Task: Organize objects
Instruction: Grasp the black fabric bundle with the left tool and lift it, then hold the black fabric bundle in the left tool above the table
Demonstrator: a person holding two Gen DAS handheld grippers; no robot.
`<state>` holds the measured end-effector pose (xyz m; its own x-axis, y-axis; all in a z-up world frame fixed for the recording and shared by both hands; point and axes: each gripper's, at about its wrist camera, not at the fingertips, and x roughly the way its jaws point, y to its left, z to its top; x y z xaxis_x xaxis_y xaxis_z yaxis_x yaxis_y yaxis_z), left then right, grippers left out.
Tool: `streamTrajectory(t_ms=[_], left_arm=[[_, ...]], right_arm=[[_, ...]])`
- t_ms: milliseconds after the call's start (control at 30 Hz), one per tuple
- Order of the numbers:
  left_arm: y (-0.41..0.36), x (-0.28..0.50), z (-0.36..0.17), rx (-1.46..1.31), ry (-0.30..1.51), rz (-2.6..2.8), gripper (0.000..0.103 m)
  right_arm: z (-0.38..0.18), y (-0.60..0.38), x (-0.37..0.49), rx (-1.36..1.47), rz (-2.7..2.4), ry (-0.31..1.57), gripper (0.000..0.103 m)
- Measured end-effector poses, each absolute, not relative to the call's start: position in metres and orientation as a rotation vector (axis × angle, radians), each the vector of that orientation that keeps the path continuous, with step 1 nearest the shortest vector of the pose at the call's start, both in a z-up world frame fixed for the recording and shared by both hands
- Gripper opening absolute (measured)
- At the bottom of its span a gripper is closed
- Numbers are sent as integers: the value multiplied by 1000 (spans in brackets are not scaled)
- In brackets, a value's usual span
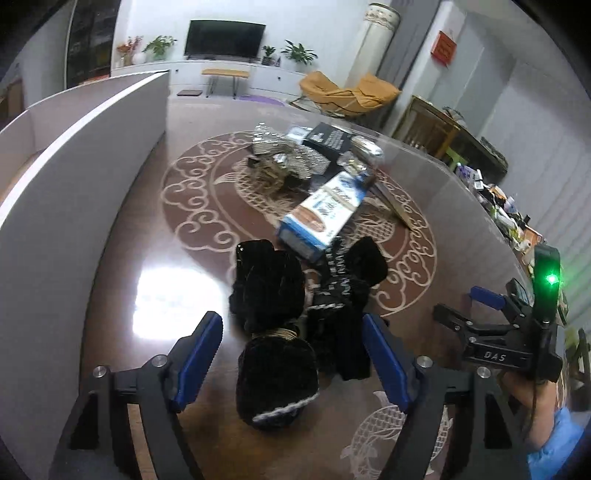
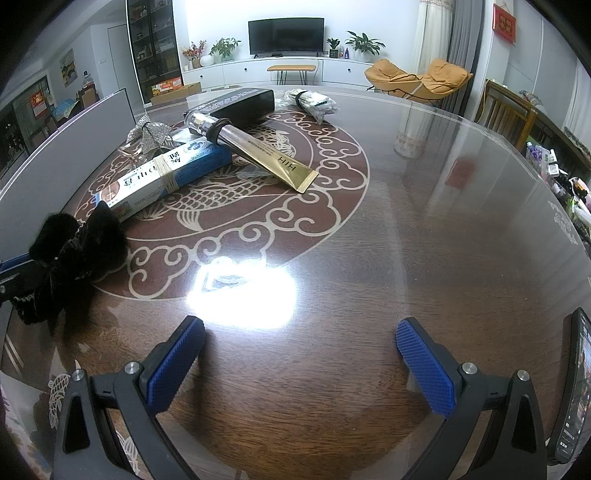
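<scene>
The black furry bow [image 1: 295,314] is seen lying on the table [image 2: 369,258], just before the blue box [image 1: 325,218]. It lies between the parted fingers of the left gripper [image 1: 291,354], untouched; the right gripper [image 2: 299,354] is held wide open beside it, empty.

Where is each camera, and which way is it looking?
Left wrist: sits on the left gripper, looking down at the black furry bow between its open blue pads; the right gripper and a blue sleeve show.
Right wrist: sits on the right gripper, open over bare table; the left gripper's tip peeks in.
Both share the bow, blue box and TV.
</scene>
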<state>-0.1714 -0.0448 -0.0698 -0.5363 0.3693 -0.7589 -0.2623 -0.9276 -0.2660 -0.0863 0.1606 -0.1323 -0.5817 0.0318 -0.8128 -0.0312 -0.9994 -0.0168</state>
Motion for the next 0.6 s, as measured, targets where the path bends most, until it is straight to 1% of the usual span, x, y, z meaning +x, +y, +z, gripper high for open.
streamTrajectory(t_ms=[200, 367, 400, 433, 600], left_arm=[[-52, -174, -75, -1276, -173, 2490, 77], [-64, -175, -66, -1220, -335, 2471, 77], [-65, -174, -64, -1200, -342, 2479, 77], [-65, -173, -62, -1185, -334, 2495, 79], [-47, -186, -73, -1331, -77, 2612, 80]], right_arm=[[-132, 161, -86, -1420, 2763, -1, 103], [-132, 161, -86, -1420, 2763, -1, 103], [-132, 161, -86, -1419, 2763, -1, 103], [-132, 161, -86, -1419, 2763, -1, 103], [-132, 161, -86, -1419, 2763, -1, 103]])
